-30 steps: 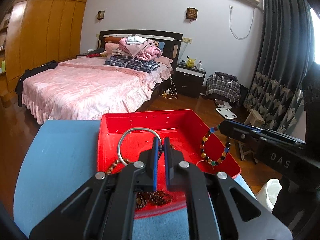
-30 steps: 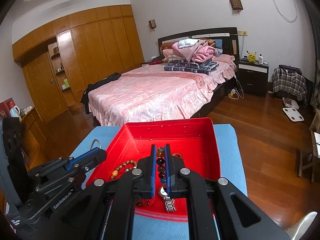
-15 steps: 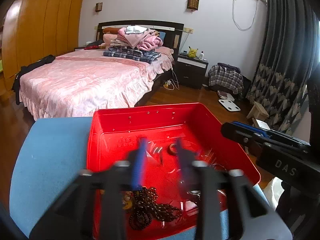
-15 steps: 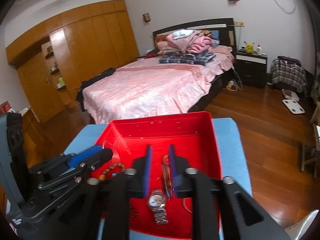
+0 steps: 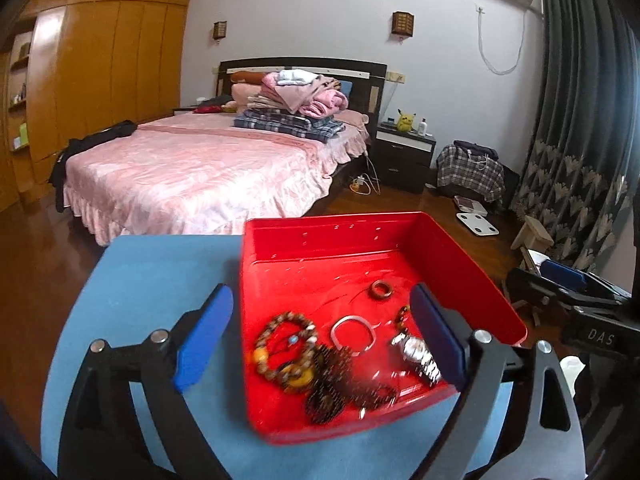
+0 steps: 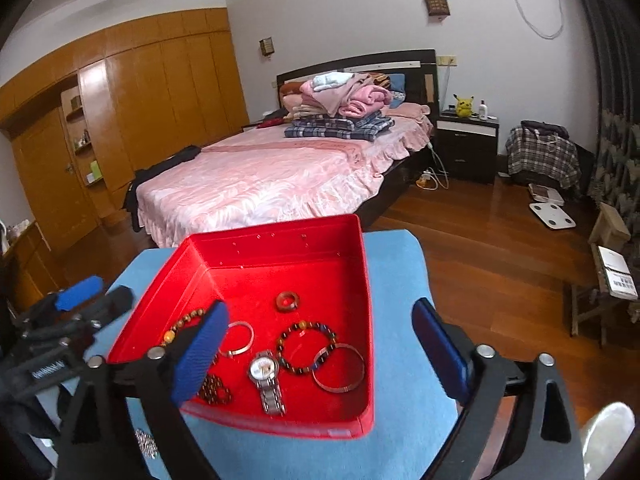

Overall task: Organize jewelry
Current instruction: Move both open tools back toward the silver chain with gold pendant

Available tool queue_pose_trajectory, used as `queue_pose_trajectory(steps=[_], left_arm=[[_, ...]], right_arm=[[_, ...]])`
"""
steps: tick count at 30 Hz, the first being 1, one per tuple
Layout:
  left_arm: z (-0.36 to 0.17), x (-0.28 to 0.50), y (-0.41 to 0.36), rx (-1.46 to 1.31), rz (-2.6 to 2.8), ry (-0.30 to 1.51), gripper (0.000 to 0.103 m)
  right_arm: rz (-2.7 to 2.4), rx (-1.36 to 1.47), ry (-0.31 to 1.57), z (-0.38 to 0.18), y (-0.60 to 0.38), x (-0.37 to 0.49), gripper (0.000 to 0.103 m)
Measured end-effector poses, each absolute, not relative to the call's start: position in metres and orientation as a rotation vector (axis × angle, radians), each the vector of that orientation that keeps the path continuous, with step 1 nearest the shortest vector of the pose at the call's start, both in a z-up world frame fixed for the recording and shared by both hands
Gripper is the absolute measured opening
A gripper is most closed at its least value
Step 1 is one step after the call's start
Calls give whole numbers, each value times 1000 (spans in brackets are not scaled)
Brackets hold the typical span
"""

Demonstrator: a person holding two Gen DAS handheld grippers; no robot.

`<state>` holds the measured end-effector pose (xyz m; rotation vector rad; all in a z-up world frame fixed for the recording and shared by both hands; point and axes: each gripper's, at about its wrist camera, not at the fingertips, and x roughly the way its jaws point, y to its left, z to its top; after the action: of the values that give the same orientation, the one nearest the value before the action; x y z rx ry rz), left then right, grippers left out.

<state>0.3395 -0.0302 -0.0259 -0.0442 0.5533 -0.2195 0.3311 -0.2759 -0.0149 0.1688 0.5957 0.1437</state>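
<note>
- Now we hover over a blue table (image 6: 400, 280), the largest thing near us, with the red tray (image 6: 276, 256) on it.
- Our right gripper (image 6: 320, 352) has just been opening and stands spread wide, nothing between its jaws; the left gripper (image 5: 320, 332) likewise, empty above the tray.
- We see the jewelry all in the tray: bangle (image 6: 338, 368), beaded bracelet (image 6: 307, 347), watch (image 6: 266, 376), wooden ring (image 6: 287, 301).
- We judge this the release step, just finished.
- Something small and glittery (image 6: 146, 444) lies on the table outside the tray; we cannot tell what. Next we likely check it and close on it gently.
</note>
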Motion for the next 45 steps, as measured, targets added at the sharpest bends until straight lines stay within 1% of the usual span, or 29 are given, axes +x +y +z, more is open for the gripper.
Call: queue_pose_trajectory(steps=[3,11,19,24,33,37,42,44,45], left_arm=[[-26,322,-18,-43,-204,547,88],[-37,278,13,-86,-156,580,88],[-72,242,13,-98,-135,674,88],[-99,231,9,-129,-123,754,88],[-115,231,5,-119,-80,812,88],[-121,235,6,-130,-73,841,79],[-121,236,8,-123,-70,849,78],[-122,237,7,-119,-70,850,71],[-121,237,7,-119,-71,851,70]], right_arm=[[147,183,601,-19,-278,319,95],[157,190,631,-36,-272,281,95],[173,191,675,-59,-257,247,95],[201,187,697,-67,-246,233,95],[235,138,685,-70,-231,219,95],[241,135,682,-70,-229,219,95],[242,136,685,-71,-230,219,95],[241,135,684,-71,-230,219,95],[242,135,684,-71,-230,219,95]])
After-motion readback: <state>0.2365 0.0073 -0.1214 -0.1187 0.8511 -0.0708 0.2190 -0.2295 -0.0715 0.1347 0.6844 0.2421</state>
